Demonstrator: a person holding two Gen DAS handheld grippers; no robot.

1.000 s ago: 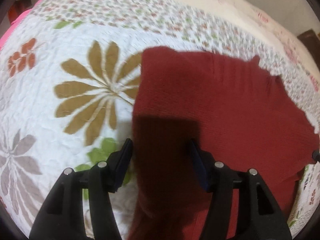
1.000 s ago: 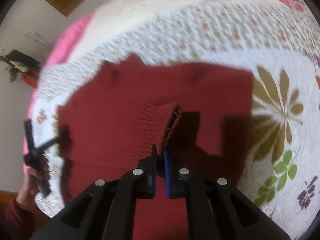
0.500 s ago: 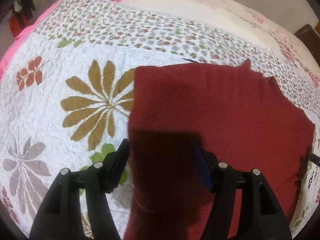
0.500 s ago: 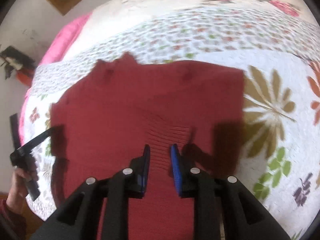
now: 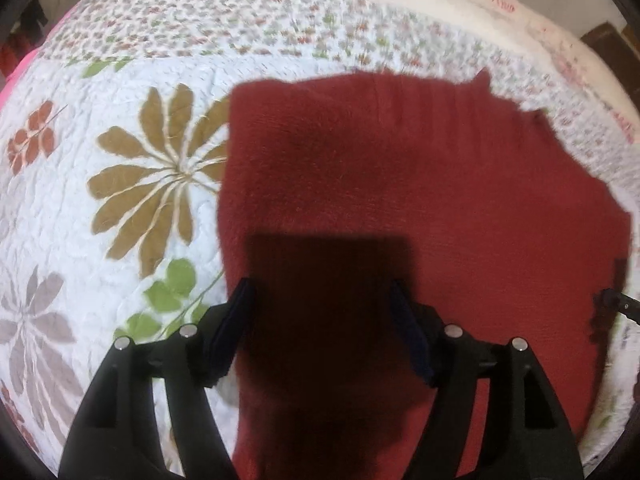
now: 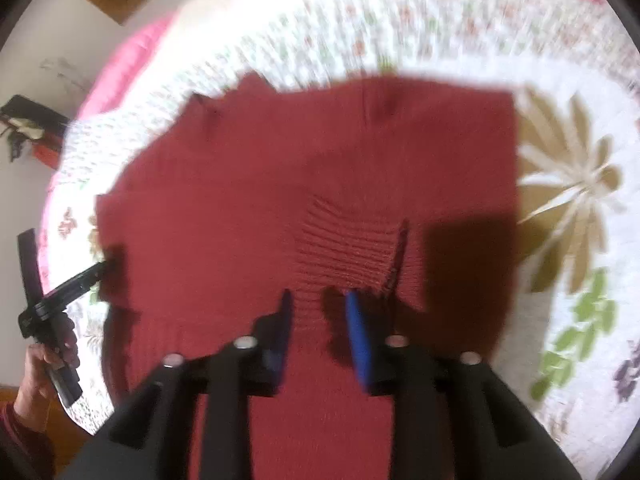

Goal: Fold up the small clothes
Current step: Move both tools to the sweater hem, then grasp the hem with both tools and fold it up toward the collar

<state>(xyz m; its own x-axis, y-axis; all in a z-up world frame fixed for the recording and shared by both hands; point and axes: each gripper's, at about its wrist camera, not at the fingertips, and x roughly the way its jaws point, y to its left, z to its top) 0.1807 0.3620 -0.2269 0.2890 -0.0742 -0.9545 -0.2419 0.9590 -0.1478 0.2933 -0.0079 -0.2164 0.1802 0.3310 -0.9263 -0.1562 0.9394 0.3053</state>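
Both jaws open and empty over red knit sweater (image 5: 400, 184) lying flat on floral quilt (image 5: 120, 200), left gripper (image 5: 320, 320), right gripper (image 6: 320, 312) above ribbed cuff (image 6: 344, 248).

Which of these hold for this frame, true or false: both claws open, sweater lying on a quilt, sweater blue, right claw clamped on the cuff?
1. Both claws are open. True: the left claw and right claw both show gaps.
2. The sweater lies on a quilt. True.
3. The sweater is blue. False: it is dark red.
4. The right claw is clamped on the cuff. False: its fingers stand apart, gripping nothing.
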